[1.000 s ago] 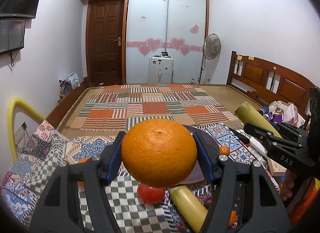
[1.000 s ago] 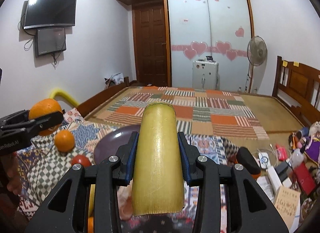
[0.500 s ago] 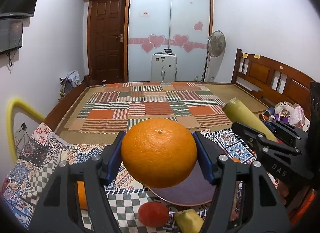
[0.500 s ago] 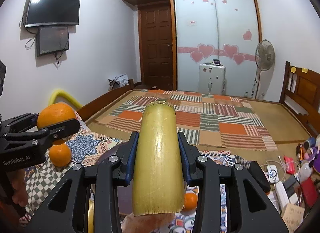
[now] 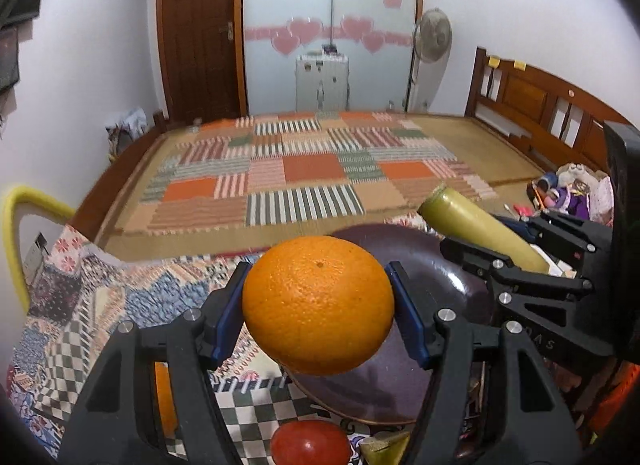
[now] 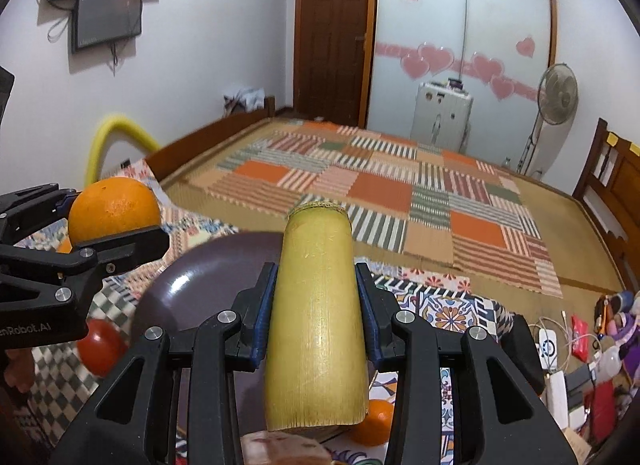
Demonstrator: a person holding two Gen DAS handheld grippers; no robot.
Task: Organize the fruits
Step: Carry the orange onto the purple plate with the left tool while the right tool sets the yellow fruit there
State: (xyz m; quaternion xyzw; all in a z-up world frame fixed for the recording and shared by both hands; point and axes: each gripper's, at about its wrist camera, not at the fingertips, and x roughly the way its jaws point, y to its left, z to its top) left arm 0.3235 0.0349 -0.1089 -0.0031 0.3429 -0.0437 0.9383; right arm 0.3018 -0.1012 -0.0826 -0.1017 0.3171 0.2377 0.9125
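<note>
My left gripper (image 5: 318,305) is shut on a big orange (image 5: 318,303), held in the air over the near left part of a dark purple plate (image 5: 448,285). My right gripper (image 6: 316,313) is shut on a yellow-green sugarcane piece (image 6: 316,317) that hangs above the same plate (image 6: 192,289). Each gripper shows in the other's view: the right one (image 5: 492,249) with the cane (image 5: 480,229) at the plate's right, the left one (image 6: 108,217) with the orange (image 6: 114,207) at its left. Both jaws press their fruit from the sides.
On the patterned cloth (image 5: 100,305) lie a red tomato (image 5: 308,443), a small orange (image 5: 166,397), another cane piece (image 5: 384,449) and a small orange (image 6: 374,421) at the plate's right. Clutter (image 6: 580,353) fills the right side. A patchwork mat (image 5: 300,181) lies beyond.
Both grippers moved forward and down with their fruit, so the purple plate now lies right under them. The tomato and loose cane piece slid toward the bottom edge of the left wrist view.
</note>
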